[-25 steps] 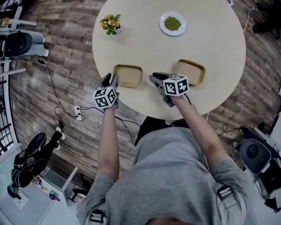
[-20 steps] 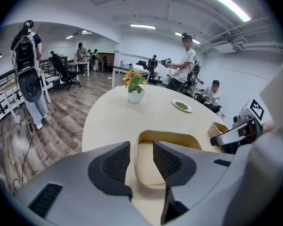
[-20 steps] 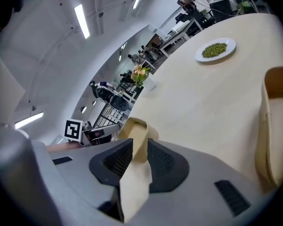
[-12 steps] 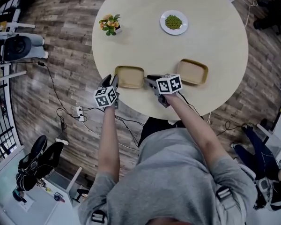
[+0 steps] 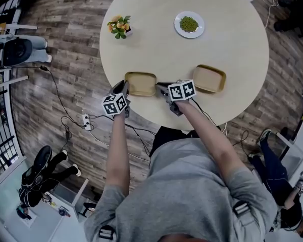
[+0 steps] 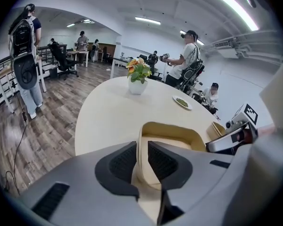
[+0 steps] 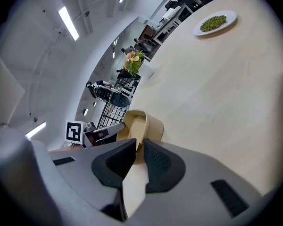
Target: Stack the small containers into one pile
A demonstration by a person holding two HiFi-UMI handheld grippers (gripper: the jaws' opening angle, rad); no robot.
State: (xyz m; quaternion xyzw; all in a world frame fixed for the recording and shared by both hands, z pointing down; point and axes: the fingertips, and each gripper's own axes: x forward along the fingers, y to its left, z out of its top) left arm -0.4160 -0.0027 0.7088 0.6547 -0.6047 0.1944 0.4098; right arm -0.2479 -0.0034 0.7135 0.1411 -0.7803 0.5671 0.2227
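left gripper (image 6: 142, 158): jaws have just been closing and they're now pinched on the near-left rim of the shallow tan rectangular container (image 5: 140, 83). You can see the thin wall standing right between the ribbed pads.
right gripper (image 7: 137, 159): same deal from the other end. Its jaws have just been closing too, and they're clamped on that same container's right-hand rim.
grabbed container: sits flat on the round cream counter (image 5: 156, 54), near the edge closest to the person, with a gripper on each short end.
second tan container (image 5: 209, 78): same shape, off to the right on the counter and well apart from the first one. Nothing's touching it, so no pile yet.
further back: a white plate of green peas (image 5: 189, 24) and a small white pot of orange flowers (image 5: 120, 26), both well clear of the containers.
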